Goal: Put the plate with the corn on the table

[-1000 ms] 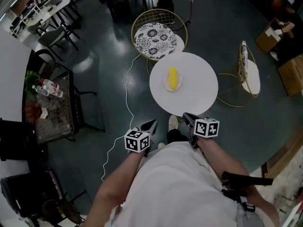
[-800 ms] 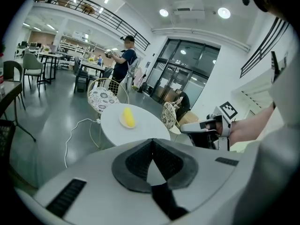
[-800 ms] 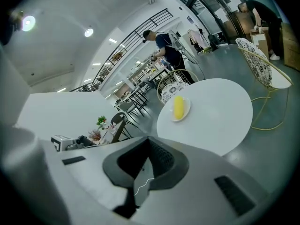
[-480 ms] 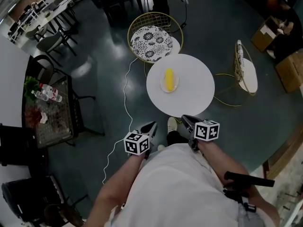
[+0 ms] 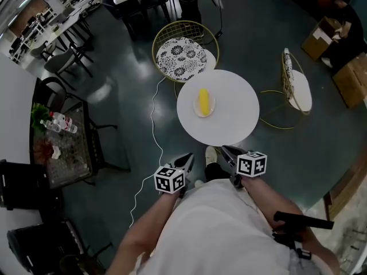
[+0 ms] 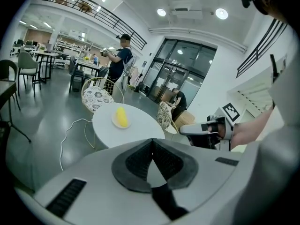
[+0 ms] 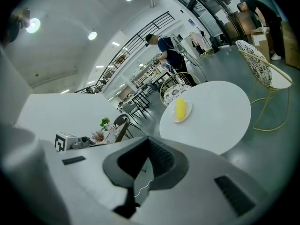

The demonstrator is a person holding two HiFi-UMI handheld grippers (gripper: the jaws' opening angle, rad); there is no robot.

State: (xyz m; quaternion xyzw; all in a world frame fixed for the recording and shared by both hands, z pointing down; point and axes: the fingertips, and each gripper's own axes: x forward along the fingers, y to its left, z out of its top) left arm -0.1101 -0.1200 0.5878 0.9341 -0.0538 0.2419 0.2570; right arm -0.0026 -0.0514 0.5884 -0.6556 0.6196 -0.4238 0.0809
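Plate [image 5: 204,109] and corn [image 5: 203,100] have not moved since a second ago; they rest left of centre on the round tabletop [image 5: 232,122], toward its far edge. The placing looks finished, with nothing left to do. Left tool [image 5: 187,157] and right tool [image 5: 225,150] hang well off the near edge, both closed and empty.

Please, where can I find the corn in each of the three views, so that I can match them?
Head view: the corn lies above the centre, on the left half of the round white table.
Left gripper view: the corn is left of centre, on the same table.
Right gripper view: the corn is right of centre, on the table's left part.
Shared landmark: the round white table.
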